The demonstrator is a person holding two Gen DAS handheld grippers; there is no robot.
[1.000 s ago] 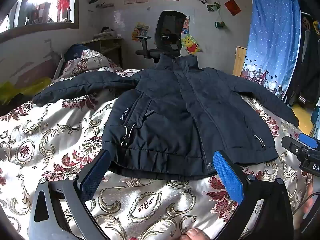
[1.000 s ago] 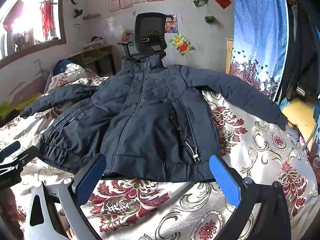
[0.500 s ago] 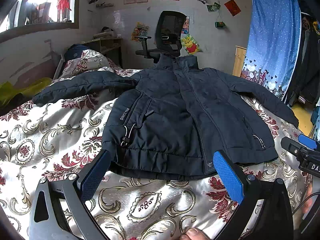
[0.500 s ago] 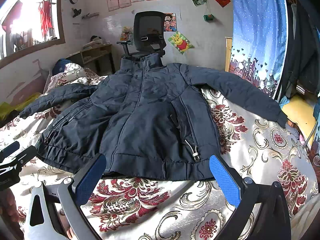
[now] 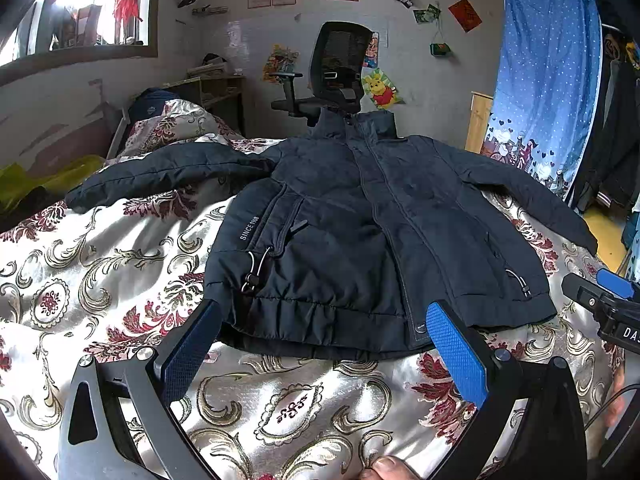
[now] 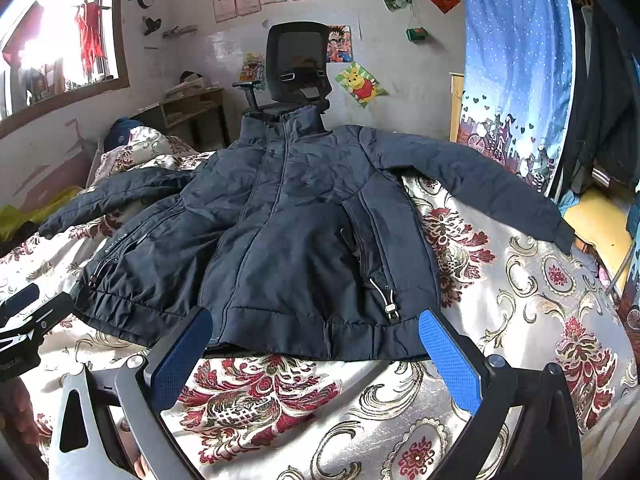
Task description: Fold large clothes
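A dark navy jacket (image 5: 352,232) lies front up and zipped on a bed (image 5: 120,264) covered by a cream quilt with red and gold floral scrolls. Its collar points toward the far wall, where a black office chair (image 5: 340,68) stands just behind it, and its hem faces the cameras. Both sleeves spread outward: one runs toward the pillow end of the bed, the other reaches toward a blue curtain (image 5: 548,72) at the bed's edge. White lettering reading "SINCE 1988" runs along one side panel, and drawcords with toggles hang near the hem on each side.

The left gripper (image 5: 324,332) hovers just in front of the hem, its jaws spread wide, holding nothing. Its blue pads (image 5: 456,356) frame the hem's middle and the bottom of the zip. A fingertip (image 5: 386,472) shows at the lower edge of the left wrist view.

The right gripper (image 6: 316,336) likewise sits wide apart and empty, just short of the hem on the side nearer the curtain, with one drawcord toggle close to its right pad. In the right wrist view the left gripper's body appears at the far left edge; in the left wrist view the right gripper's body appears at the far right edge. The two are side by side, near each other along the hem.
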